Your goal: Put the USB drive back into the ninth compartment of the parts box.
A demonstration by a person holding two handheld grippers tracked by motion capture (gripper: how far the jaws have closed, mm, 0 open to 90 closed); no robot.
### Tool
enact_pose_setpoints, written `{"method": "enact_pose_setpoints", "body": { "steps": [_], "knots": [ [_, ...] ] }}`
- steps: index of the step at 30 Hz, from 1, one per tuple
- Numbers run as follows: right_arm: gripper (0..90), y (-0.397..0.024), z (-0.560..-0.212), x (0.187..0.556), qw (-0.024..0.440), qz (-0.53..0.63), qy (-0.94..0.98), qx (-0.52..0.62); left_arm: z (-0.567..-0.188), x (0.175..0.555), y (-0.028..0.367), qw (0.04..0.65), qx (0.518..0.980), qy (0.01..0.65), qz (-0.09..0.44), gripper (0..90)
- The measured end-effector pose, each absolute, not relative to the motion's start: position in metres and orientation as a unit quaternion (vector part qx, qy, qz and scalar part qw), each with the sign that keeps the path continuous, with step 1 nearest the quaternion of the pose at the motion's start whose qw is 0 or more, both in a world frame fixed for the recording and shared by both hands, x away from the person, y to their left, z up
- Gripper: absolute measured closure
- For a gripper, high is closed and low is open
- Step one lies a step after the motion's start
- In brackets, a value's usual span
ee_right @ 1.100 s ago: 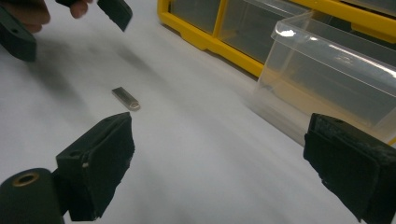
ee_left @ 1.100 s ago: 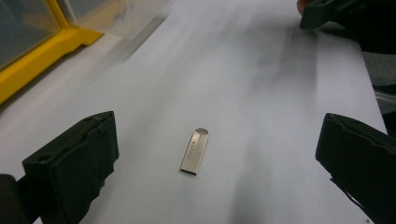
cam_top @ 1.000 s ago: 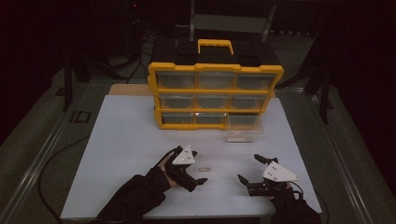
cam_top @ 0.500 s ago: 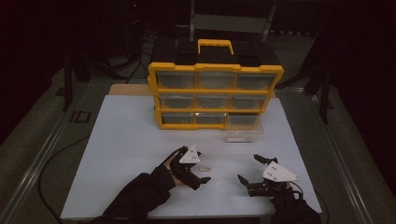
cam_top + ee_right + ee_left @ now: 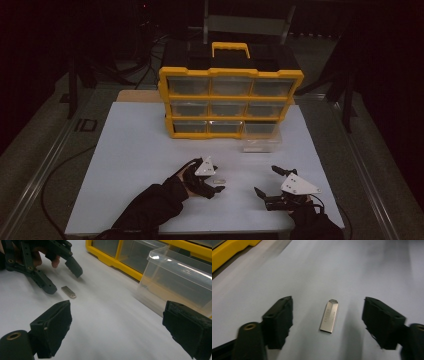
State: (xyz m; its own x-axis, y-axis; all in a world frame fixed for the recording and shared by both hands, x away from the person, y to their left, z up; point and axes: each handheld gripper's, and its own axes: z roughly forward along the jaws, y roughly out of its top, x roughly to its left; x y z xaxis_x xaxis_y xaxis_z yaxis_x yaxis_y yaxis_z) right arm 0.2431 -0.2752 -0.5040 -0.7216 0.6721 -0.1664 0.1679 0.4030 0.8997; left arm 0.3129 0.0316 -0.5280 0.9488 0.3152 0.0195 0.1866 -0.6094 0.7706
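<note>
Left gripper jaws closing around USB stick on the counter, not yet clamped; right gripper apart, idle; lift and drop into pulled-out clear drawer pending.

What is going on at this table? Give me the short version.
A person works two handheld grippers. The left gripper sits low over a small silver USB stick lying flat on the white sheet; its jaws have just been closing around the stick but do not touch it yet. The right gripper waits open nearby. A clear drawer stands pulled out of the yellow organiser.
</note>
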Motion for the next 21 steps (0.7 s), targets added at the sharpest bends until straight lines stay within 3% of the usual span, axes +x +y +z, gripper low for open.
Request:
{"method": "enact_pose_setpoints", "body": {
  "steps": [7, 21],
  "knots": [
    [8.2, -0.275, -0.5039, 0.2429, 0.263, 0.478, 0.795, 0.264, -0.5277, 0.3168, 0.0313, 0.416, 0.897, 0.135, 0.062, 44.5],
    [8.3, -0.2749, -0.504, 0.243, 0.263, 0.478, 0.795, 0.265, -0.5316, 0.3197, 0.0287, 0.409, 0.903, 0.125, 0.041, 64.3]
  ]
}}
